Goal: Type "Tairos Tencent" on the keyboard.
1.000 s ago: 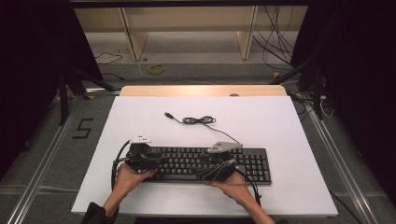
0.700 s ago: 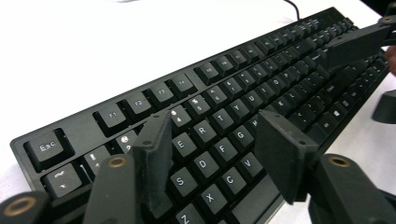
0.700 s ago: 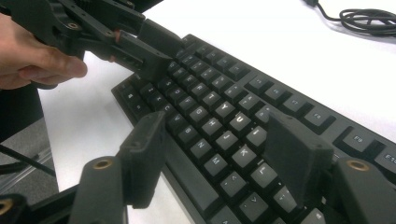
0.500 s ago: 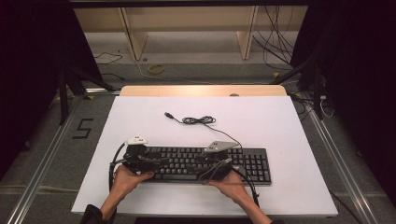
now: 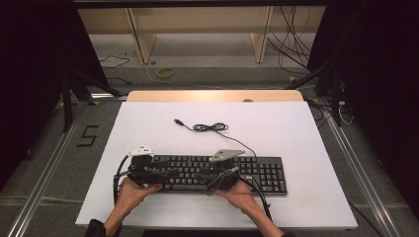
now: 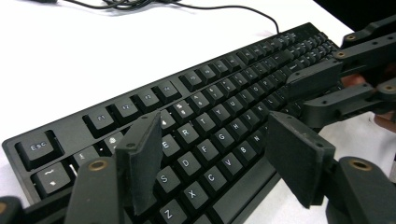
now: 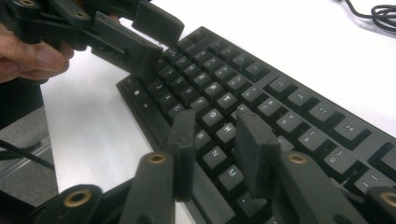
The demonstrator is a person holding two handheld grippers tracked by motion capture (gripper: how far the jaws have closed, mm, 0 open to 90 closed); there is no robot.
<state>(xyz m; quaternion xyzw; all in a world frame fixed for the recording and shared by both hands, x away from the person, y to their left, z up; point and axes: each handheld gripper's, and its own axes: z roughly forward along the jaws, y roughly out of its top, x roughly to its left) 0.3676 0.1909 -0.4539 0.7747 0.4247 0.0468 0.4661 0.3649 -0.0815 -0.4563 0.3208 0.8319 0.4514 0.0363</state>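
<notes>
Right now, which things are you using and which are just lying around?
In use:
- keyboard
- left hand-held gripper, jaws apart over the keys, just been opening
- right hand-held gripper, jaws just been closing

Lying about:
- coiled cable
- yellow cord on the floor

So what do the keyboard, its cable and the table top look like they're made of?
Keyboard: probably moulded black plastic, matte, with faint sheen on the keycaps and white printed legends. Cable: thin, black, loosely coiled, so likely rubber- or plastic-sheathed wire, its plug end lying free. Table top: flat, white, matte, no grain or glare; laminate, painted board or a sheet, can't tell which. A pale wood-coloured strip shows along its far edge.
</notes>
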